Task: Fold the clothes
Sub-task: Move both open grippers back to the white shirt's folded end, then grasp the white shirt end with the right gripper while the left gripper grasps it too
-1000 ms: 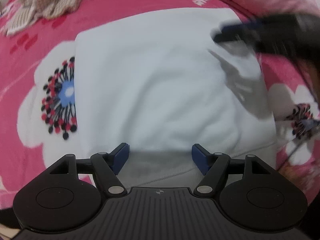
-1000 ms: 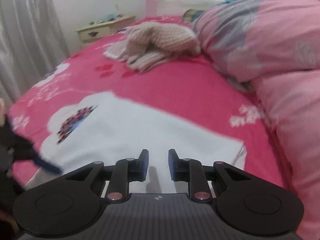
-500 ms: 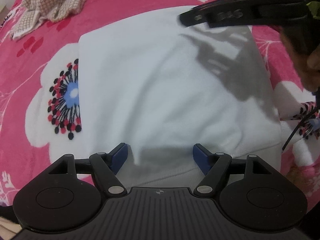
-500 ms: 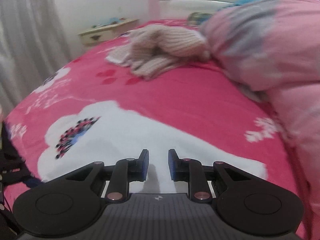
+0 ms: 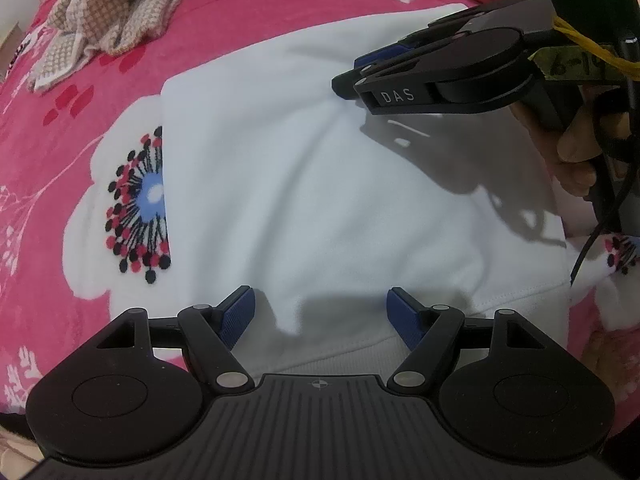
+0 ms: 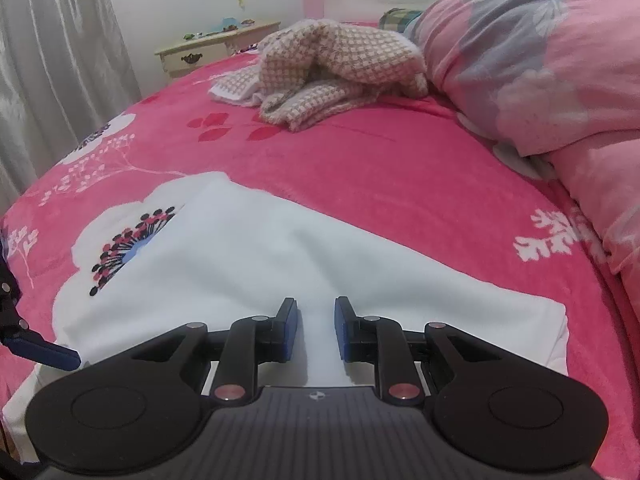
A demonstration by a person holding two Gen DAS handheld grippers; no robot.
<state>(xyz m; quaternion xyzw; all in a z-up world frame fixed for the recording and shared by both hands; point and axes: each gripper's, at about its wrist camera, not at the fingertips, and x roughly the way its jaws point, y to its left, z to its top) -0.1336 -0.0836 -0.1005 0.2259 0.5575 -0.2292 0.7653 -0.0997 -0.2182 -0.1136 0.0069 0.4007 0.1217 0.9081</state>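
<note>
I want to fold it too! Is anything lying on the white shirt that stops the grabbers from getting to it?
No, nothing visible lies in the way. The white garment lies flat on the pink blanket. The left gripper and right gripper hang right over bare cloth, both open. The checked knit pile sits well apart.

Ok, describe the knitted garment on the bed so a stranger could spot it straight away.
Start from the pink floral bedspread and look toward its far end, beside the big pink duvet. There lies a crumpled checked knit sweater. Its beige-and-white weave and bunched heap set it apart from the flat, plain white garment nearer the camera.
</note>
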